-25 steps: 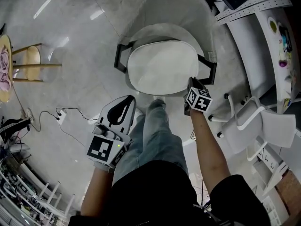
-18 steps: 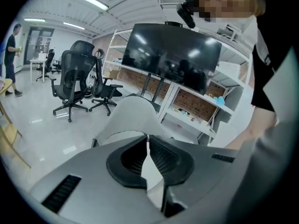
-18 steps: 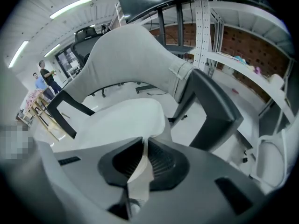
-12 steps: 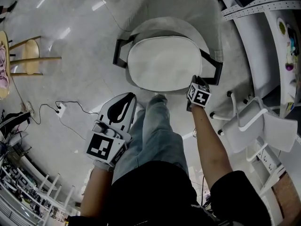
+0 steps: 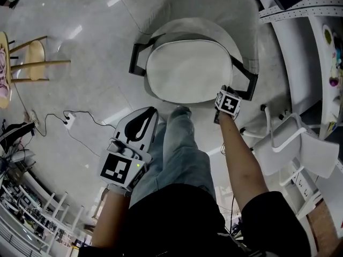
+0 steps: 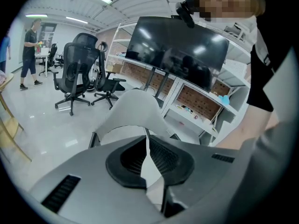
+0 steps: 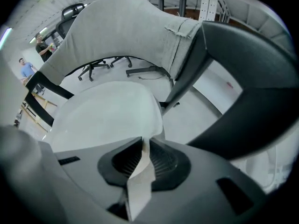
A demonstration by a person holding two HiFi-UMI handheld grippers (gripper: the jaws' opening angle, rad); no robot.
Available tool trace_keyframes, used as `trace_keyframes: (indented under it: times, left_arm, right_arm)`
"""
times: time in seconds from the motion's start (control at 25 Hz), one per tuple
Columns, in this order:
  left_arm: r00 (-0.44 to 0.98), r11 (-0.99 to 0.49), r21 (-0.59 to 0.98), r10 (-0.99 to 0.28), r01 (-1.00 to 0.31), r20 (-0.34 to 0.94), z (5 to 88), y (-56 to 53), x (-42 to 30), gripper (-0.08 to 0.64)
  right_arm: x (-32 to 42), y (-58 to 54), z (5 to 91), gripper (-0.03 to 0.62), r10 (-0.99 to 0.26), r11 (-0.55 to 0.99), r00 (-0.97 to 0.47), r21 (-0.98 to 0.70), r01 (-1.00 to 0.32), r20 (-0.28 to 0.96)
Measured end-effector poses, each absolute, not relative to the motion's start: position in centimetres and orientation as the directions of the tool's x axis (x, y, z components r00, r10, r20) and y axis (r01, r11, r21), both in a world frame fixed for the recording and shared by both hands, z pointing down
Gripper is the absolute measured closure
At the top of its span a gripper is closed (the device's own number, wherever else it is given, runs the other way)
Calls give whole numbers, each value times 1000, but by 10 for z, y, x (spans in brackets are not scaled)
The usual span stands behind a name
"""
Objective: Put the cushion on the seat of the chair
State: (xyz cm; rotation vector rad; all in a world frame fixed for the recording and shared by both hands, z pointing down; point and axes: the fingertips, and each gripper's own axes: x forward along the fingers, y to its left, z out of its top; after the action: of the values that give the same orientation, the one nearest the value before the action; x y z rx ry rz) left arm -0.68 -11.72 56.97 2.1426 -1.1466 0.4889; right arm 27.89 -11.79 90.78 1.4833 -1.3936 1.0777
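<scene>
A white cushion (image 5: 187, 71) lies over the seat of a grey chair (image 5: 214, 7), between its black armrests (image 5: 246, 82). Whether it rests fully on the seat I cannot tell. My right gripper (image 5: 223, 91) is at the cushion's near right corner, next to the right armrest, pointing steeply down. In the right gripper view the right gripper (image 7: 142, 146) is shut on a fold of the cushion (image 7: 105, 118). My left gripper (image 5: 149, 113) hangs beside the person's leg, short of the chair, shut and empty. In the left gripper view the left gripper (image 6: 147, 143) faces the chair (image 6: 133, 111).
A wooden stool (image 5: 35, 63) stands far left, with a power strip and cable (image 5: 69, 130) on the floor. A white frame chair (image 5: 300, 143) and a desk edge (image 5: 300, 47) crowd the right. Office chairs (image 6: 77, 73) and a monitor (image 6: 177, 50) stand beyond.
My right gripper has sunk with the cushion's corner towards the right armrest, and the cushion has settled lower between the armrests. The left gripper has dropped slightly.
</scene>
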Motion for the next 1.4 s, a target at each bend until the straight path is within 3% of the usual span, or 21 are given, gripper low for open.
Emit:
trace_keyframes:
  times: [0.48, 0.72, 1.04, 1.4]
  left_arm:
    - [525, -373, 370, -610, -851, 593, 569, -113, -16, 548]
    - [519, -359, 376, -627, -854, 581, 563, -109, -19, 548]
    - [518, -369, 364, -648, -855, 559, 545, -99, -24, 548]
    - [493, -347, 358, -702, -867, 513, 515, -90, -31, 548]
  right_arm:
    - [285, -112, 921, 513, -265, -98, 23, -3, -995, 964]
    - [280, -109, 920, 360, -255, -71, 8, -10, -997, 967]
    - [271, -118, 887, 356, -326, -52, -6, -25, -998, 945]
    - [233, -131, 845, 356, -374, 35, -119, -114, -993, 920]
